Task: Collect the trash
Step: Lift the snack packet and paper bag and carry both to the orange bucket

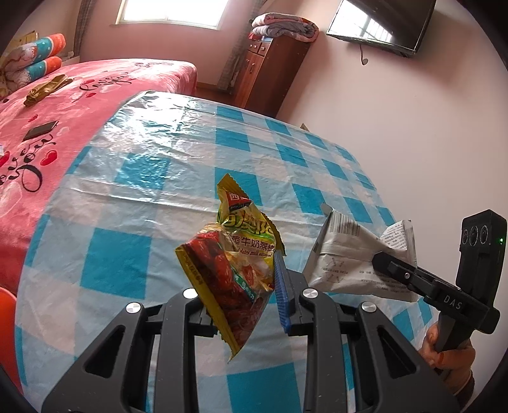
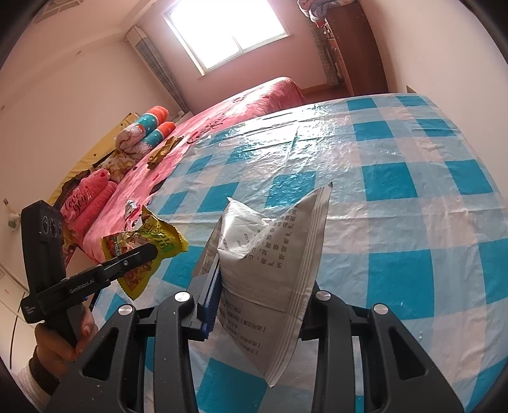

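My left gripper [image 1: 244,286] is shut on a yellow, red and green snack wrapper [image 1: 236,270], held up above the blue-and-white checked table [image 1: 165,152]. The same yellow wrapper [image 2: 149,244] and the left gripper [image 2: 152,251] show at the left of the right wrist view. My right gripper [image 2: 260,286] is shut on a crumpled silver-white printed bag [image 2: 273,270], also lifted off the table [image 2: 397,197]. In the left wrist view that silver bag [image 1: 349,257] hangs from the right gripper [image 1: 381,263] at the right.
A pink bed [image 1: 47,127] lies beside the table, with rolled blankets [image 1: 35,60], a dark phone [image 1: 40,129] and a golden-brown crumpled thing [image 1: 44,90] on it. A wooden cabinet [image 1: 270,70] and a wall TV [image 1: 381,22] stand beyond.
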A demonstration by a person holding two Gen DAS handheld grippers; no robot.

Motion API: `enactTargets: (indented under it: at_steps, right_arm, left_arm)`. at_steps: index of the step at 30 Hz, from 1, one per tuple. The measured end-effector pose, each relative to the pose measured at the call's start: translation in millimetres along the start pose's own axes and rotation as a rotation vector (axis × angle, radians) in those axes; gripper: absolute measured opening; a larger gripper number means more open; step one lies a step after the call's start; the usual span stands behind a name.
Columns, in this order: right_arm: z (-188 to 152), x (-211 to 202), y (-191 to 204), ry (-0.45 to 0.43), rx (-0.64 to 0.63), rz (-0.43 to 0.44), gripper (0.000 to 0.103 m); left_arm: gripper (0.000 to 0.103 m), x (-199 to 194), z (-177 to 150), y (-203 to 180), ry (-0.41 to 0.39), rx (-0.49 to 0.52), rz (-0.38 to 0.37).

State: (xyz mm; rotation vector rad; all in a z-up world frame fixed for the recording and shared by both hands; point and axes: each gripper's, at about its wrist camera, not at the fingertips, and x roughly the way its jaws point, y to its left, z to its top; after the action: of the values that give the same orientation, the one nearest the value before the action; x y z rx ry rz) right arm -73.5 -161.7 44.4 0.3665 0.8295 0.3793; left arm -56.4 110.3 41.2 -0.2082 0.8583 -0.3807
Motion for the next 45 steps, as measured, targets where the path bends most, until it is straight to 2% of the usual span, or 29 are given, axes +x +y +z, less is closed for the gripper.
enactTargets:
  at_steps: [21, 45]
  right_arm:
    - [-9, 2, 30, 0.035, -0.029, 0.026, 0.038]
    - [-13, 22, 93, 0.103, -0.125, 0.089, 0.038]
  left_arm:
    - [0.029, -47, -14, 38, -0.039, -0.039, 0.072]
    - [0.029, -99, -30, 104, -0.099, -0.131, 0.182]
